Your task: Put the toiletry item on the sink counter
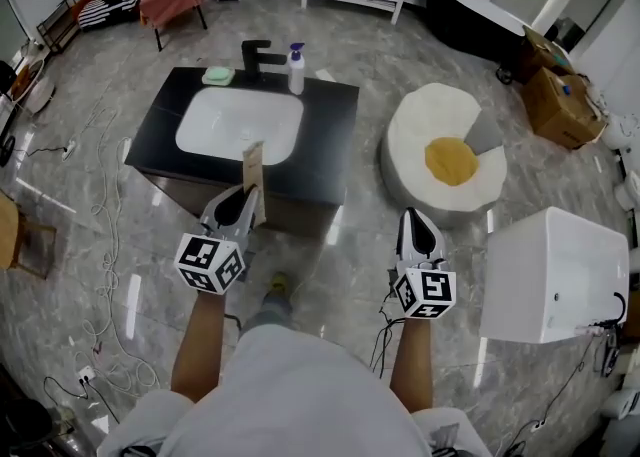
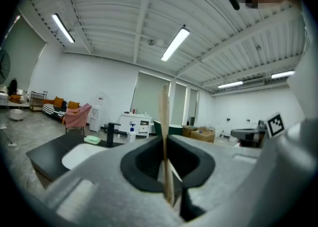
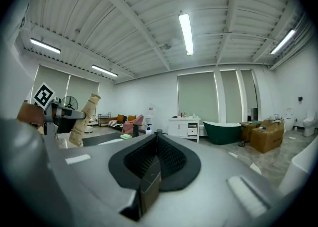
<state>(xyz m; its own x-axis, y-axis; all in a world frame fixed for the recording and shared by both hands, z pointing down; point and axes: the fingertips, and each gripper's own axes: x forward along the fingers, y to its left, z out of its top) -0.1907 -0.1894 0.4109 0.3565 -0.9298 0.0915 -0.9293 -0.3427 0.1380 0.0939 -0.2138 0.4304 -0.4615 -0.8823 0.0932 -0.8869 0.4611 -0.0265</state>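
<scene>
Head view | left gripper [image 1: 244, 205] clamps kraft packet [image 1: 253, 166] — right gripper [image 1: 416, 222] closed

I see the dark counter [image 1: 330, 125] standing on the floor, carrying a white basin [image 1: 240, 127], black tap [image 1: 258, 57], green soap [image 1: 218, 75] and a bottle [image 1: 296, 70].

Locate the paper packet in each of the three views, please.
Head view: paper packet upright in the left tool, at the sink counter's near edge.
Left gripper view: paper packet dead centre, edge-on between the jaws.
Right gripper view: paper packet far left, tilted.
Shared landmark: spray bottle on the counter.
</scene>
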